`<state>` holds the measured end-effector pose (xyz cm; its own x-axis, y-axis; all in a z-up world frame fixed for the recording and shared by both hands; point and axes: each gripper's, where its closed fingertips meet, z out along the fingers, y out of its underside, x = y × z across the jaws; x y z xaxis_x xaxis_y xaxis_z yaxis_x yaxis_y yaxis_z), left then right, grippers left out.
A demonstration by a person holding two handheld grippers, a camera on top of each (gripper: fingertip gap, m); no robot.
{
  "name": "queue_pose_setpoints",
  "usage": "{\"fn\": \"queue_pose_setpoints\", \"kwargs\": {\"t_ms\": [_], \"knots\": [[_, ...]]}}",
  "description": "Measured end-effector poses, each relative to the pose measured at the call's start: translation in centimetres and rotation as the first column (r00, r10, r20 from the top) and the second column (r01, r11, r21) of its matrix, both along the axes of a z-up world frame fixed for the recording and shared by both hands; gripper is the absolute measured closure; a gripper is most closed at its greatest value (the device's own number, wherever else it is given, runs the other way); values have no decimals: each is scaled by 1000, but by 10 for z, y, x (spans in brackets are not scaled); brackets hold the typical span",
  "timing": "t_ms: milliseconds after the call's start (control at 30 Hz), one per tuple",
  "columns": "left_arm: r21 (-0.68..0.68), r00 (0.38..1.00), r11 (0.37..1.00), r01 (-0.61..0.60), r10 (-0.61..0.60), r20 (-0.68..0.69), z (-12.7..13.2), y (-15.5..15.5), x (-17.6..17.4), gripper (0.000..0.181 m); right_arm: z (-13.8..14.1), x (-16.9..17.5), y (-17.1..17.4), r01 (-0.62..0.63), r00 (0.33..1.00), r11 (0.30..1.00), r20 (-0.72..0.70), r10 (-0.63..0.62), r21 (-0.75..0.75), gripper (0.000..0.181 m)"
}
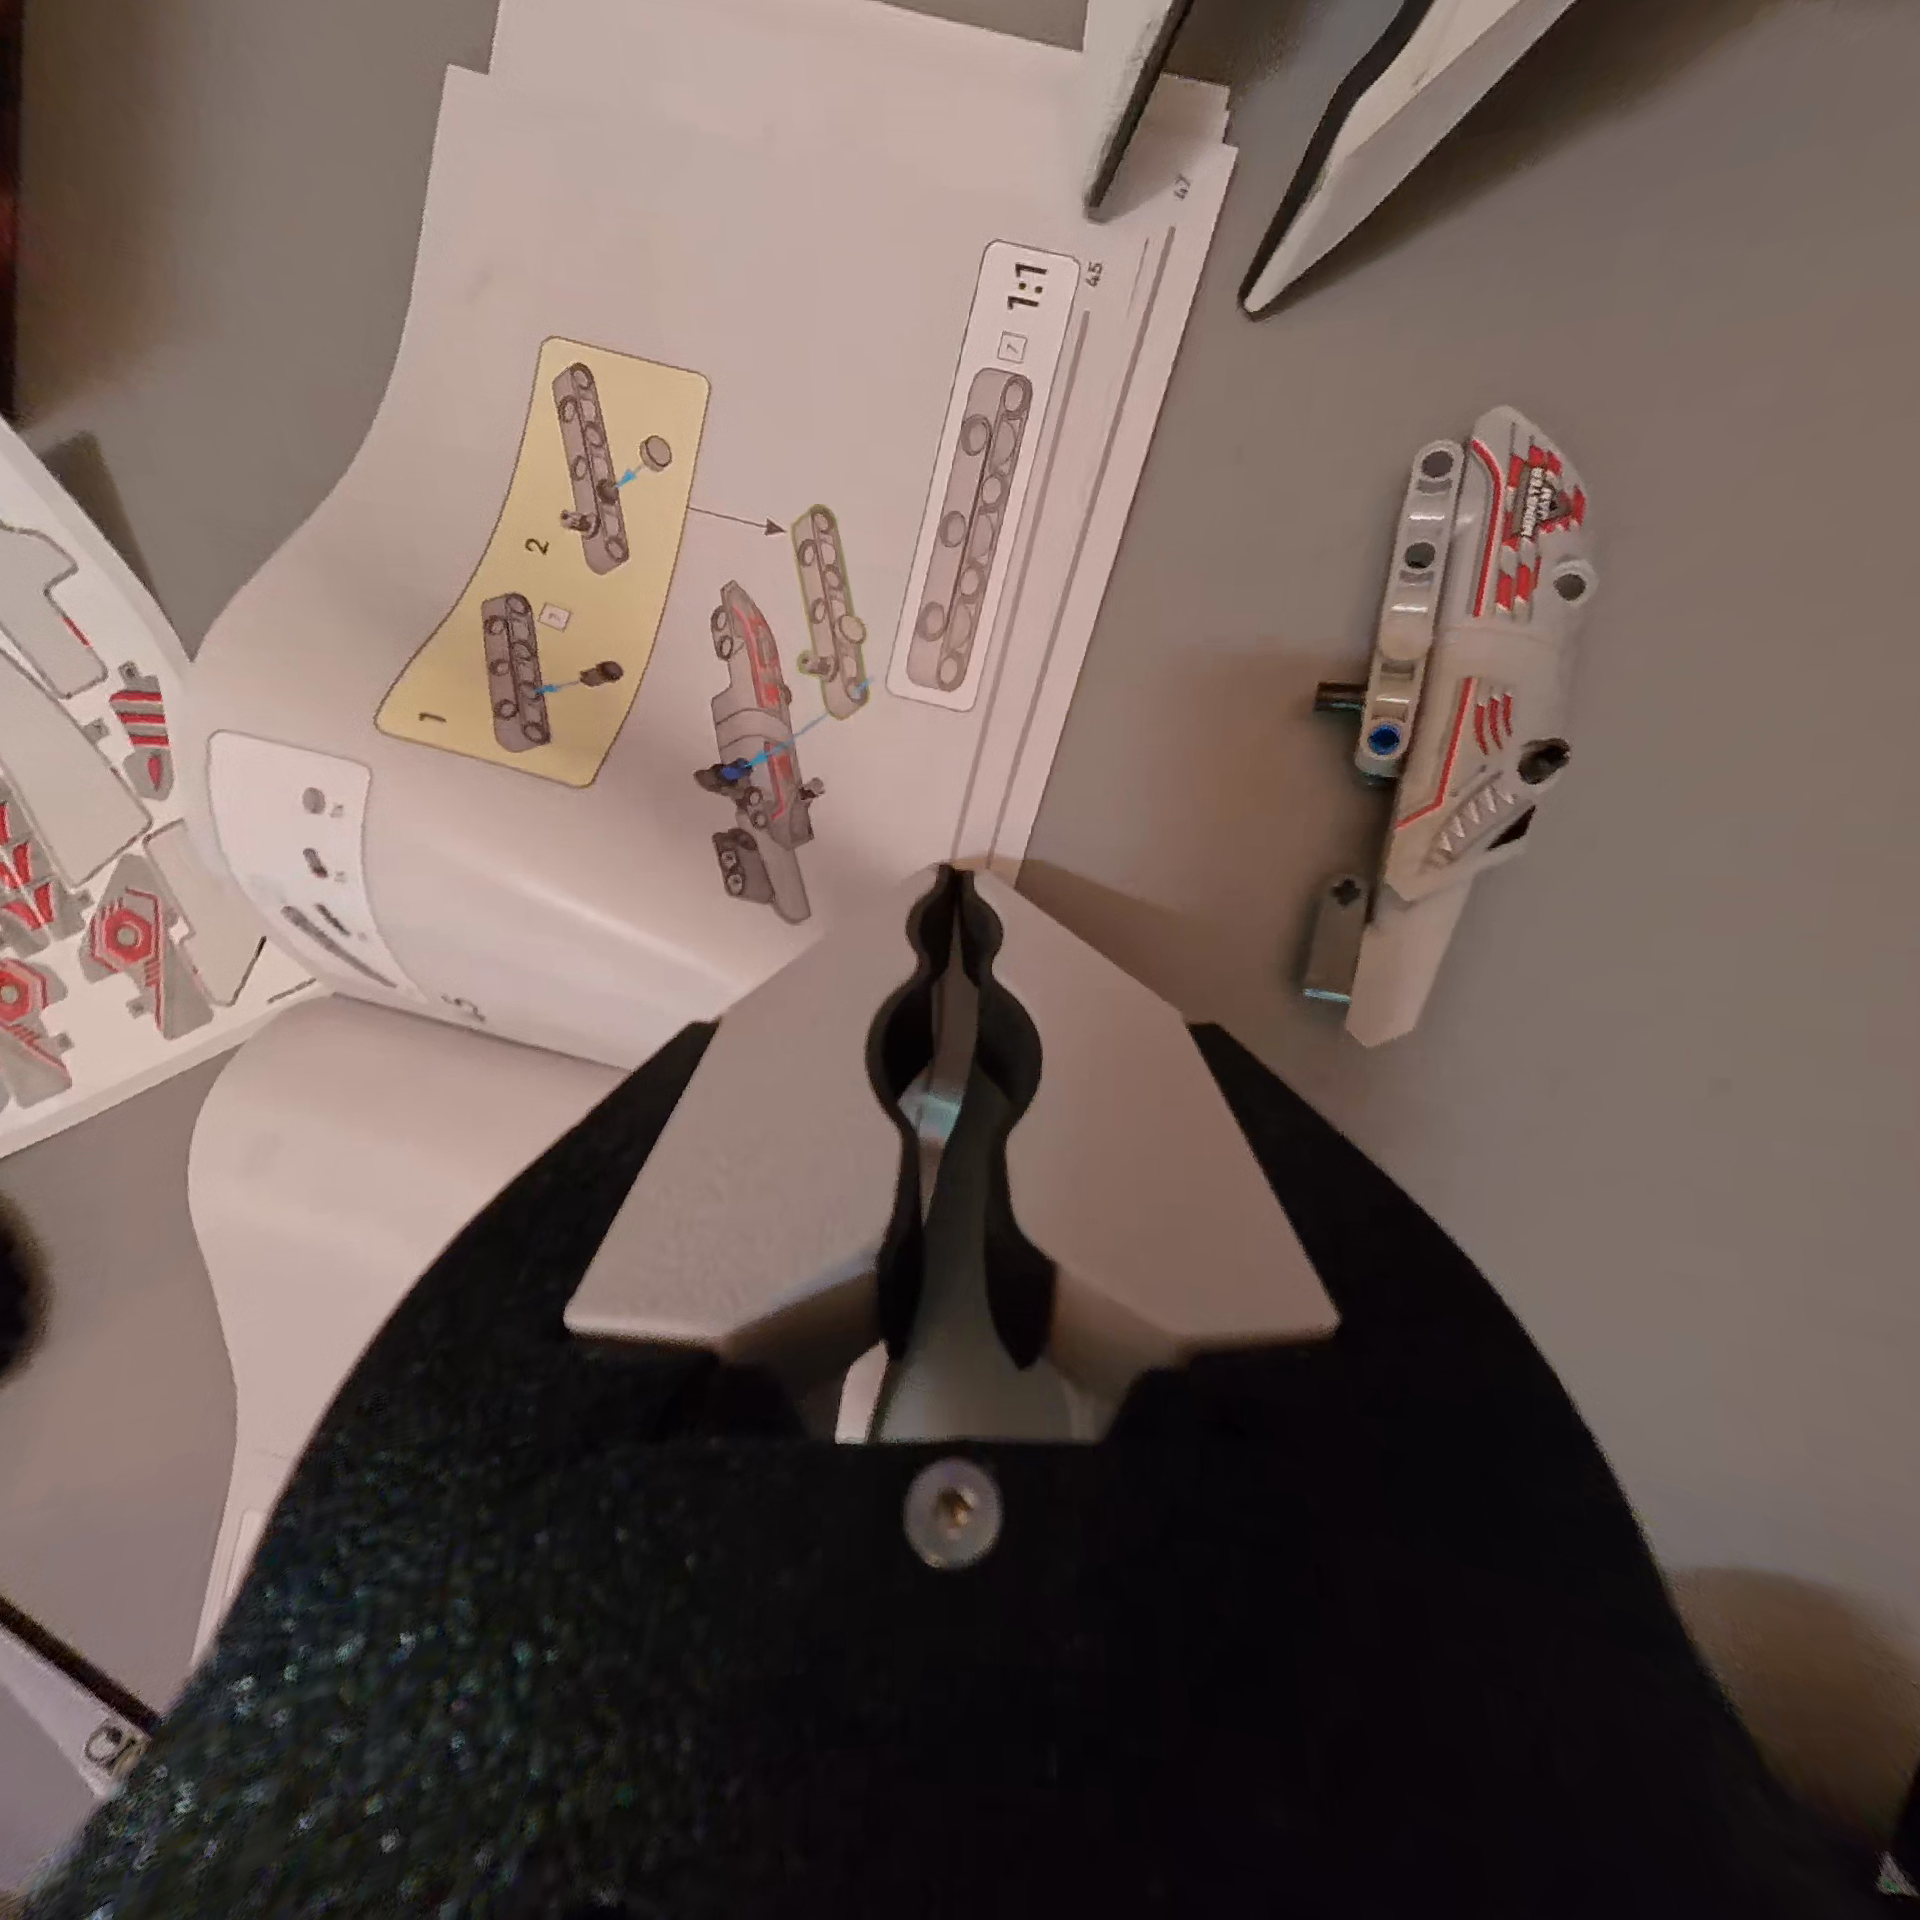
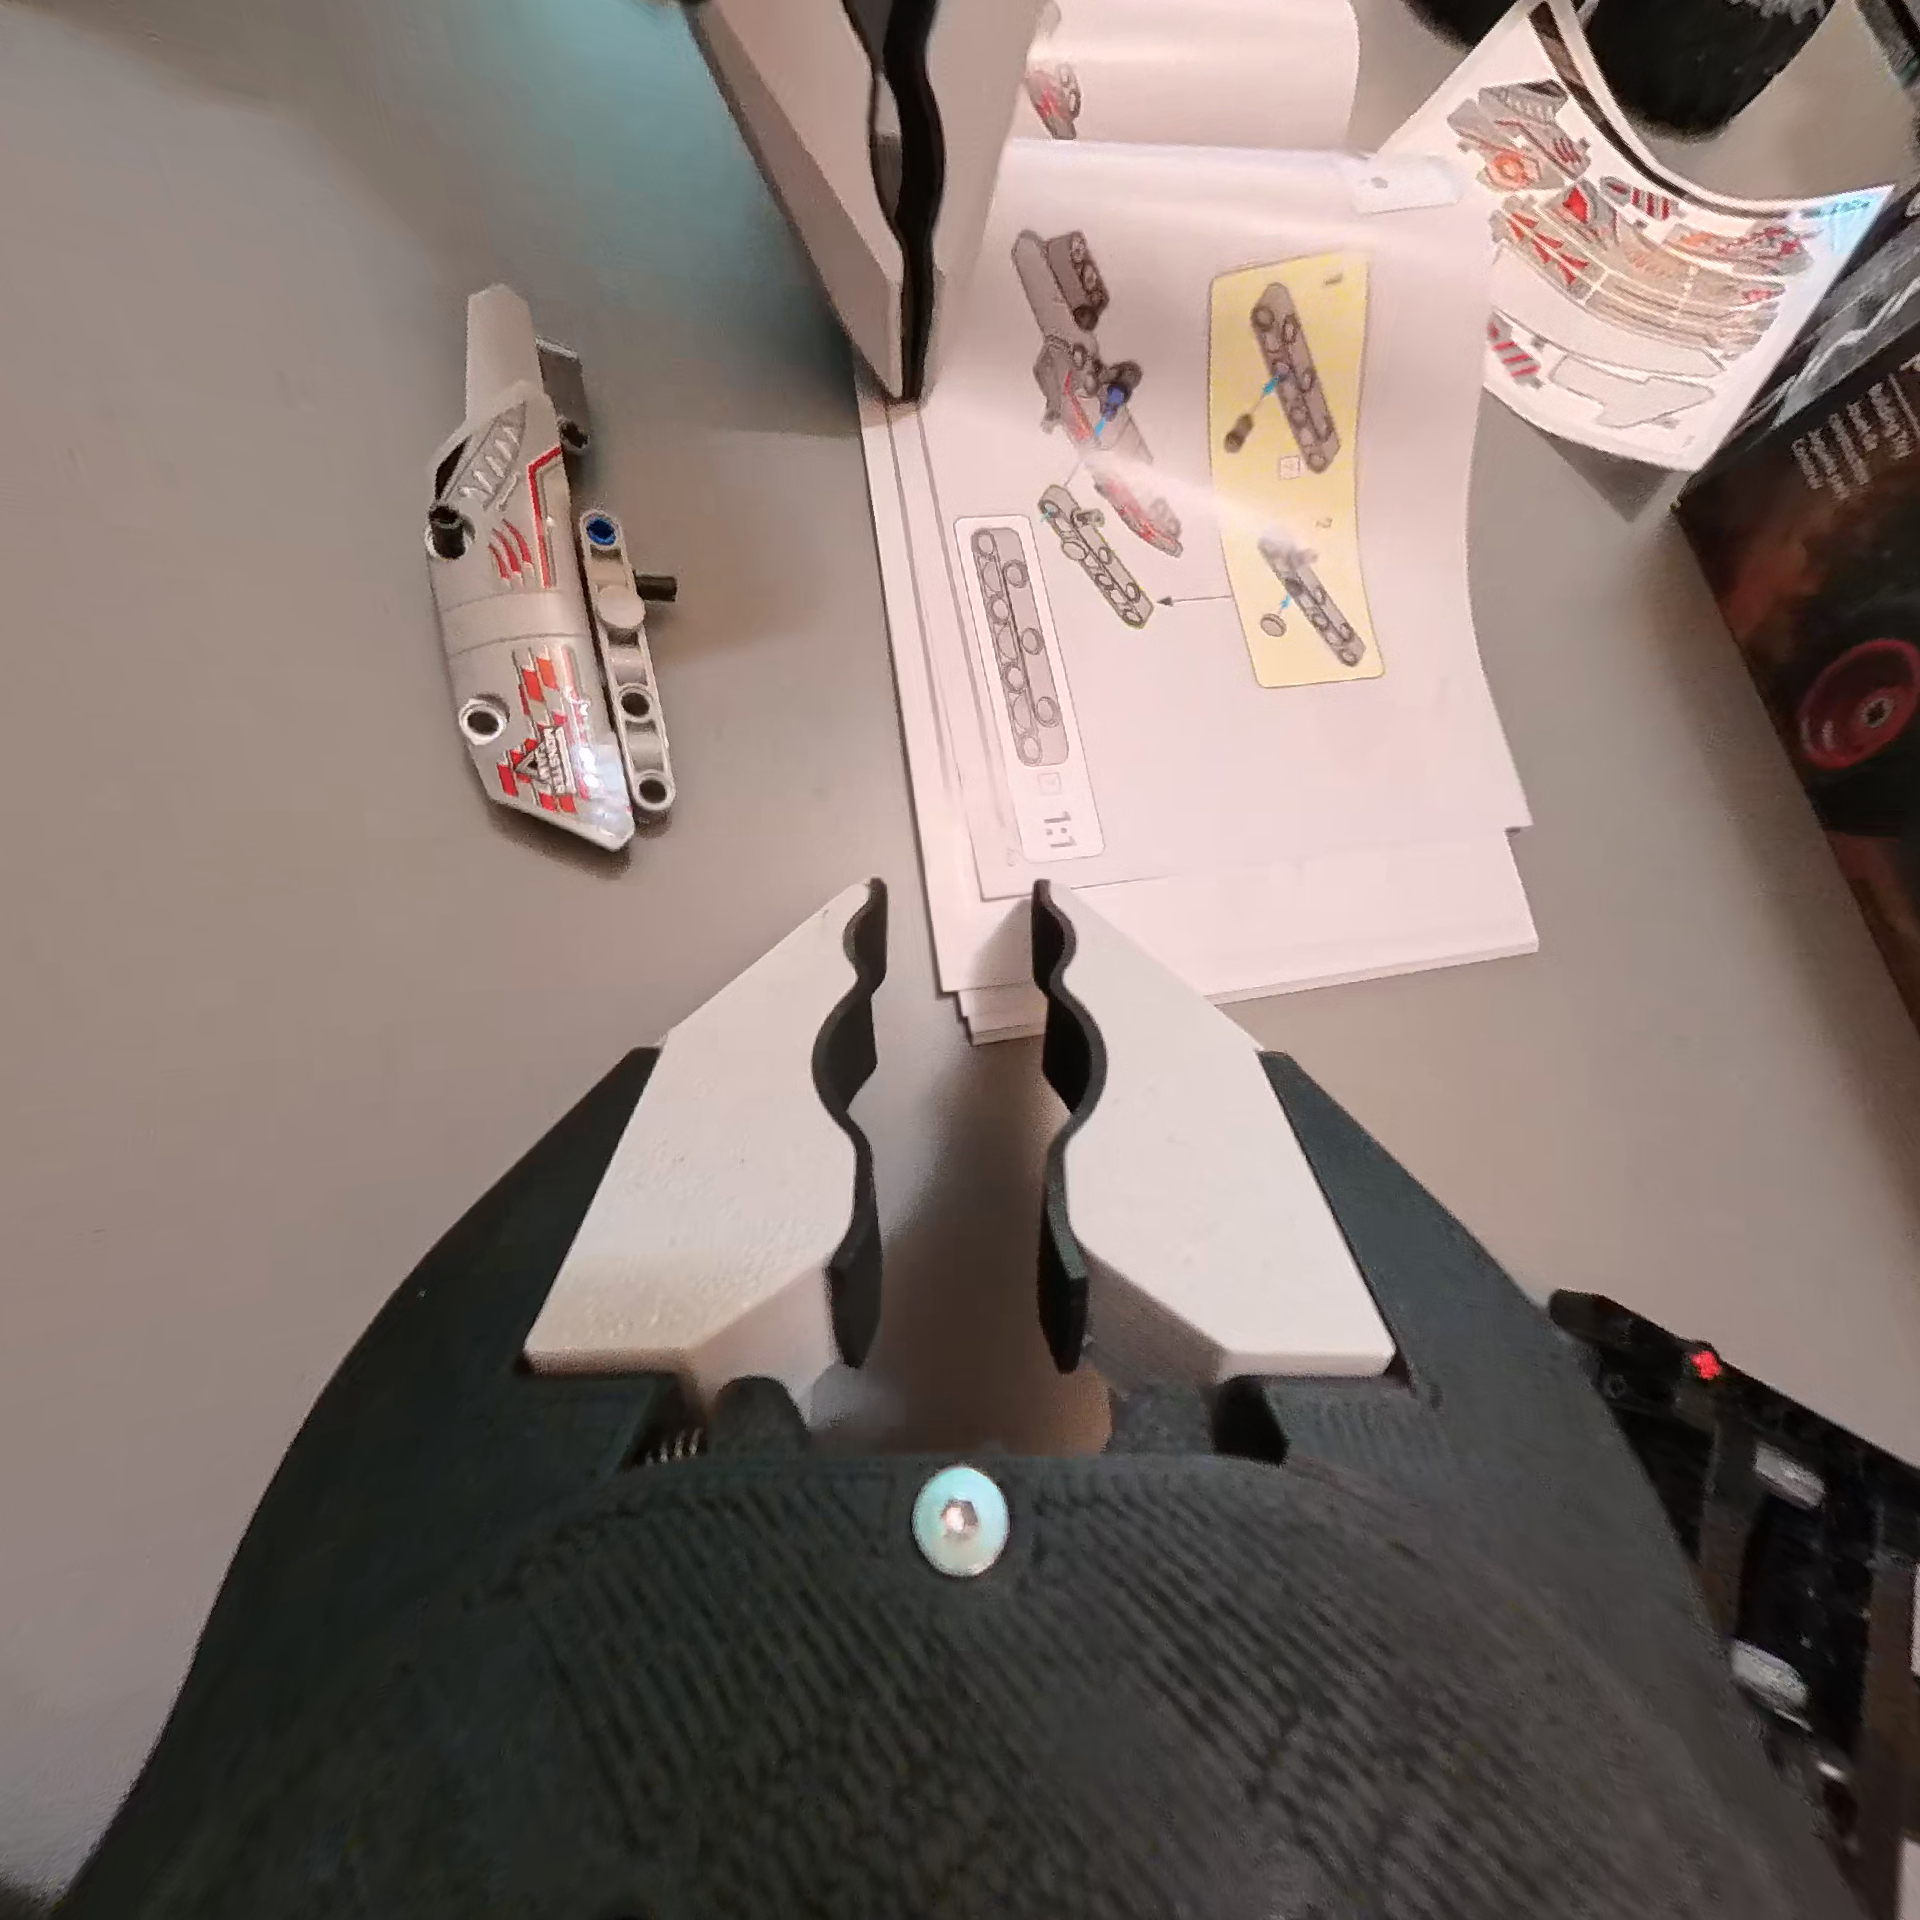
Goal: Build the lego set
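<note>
The partly built lego piece (image 1: 1455,717), a grey panel with red stickers, a grey beam, a blue pin and black pins, lies on the grey table to the right of my left gripper. It also shows in the right wrist view (image 2: 540,603), at the left. The open instruction booklet (image 1: 831,260) lies flat beside it. My left gripper (image 1: 951,878) is shut, its tips at the booklet's corner; the right wrist view shows it (image 2: 906,390) there too. My right gripper (image 2: 956,888) is open and empty above the booklet's (image 2: 1299,779) near corner.
A sticker sheet (image 2: 1662,260) lies beyond the booklet, at the left in the left wrist view (image 1: 83,831). A dark box (image 2: 1829,623) stands at the right edge. A black device with a red light (image 2: 1714,1455) sits at the lower right. Both grippers' tips are roughly 8 cm from the partly built lego piece (image 1: 1455,717). It is also in sight in the right wrist view (image 2: 545,542).
</note>
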<state>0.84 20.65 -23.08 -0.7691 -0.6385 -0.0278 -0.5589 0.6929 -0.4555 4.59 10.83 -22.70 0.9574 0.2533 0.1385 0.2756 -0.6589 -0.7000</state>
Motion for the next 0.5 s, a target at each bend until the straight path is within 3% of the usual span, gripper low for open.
{"fn": "queue_pose_setpoints", "kwargs": {"t_ms": [133, 500], "knots": [[0, 1000, 1000, -13, 13, 10, -1, 1, 0, 181, -1, 1, 1, 48, 996, 999, -79, -48, -1, 159], [-36, 997, 999, -14, 16, 71, 11, -10, 9, 171, -1, 1, 3, 69, 990, 997, -128, -63, 43, 163]]}}
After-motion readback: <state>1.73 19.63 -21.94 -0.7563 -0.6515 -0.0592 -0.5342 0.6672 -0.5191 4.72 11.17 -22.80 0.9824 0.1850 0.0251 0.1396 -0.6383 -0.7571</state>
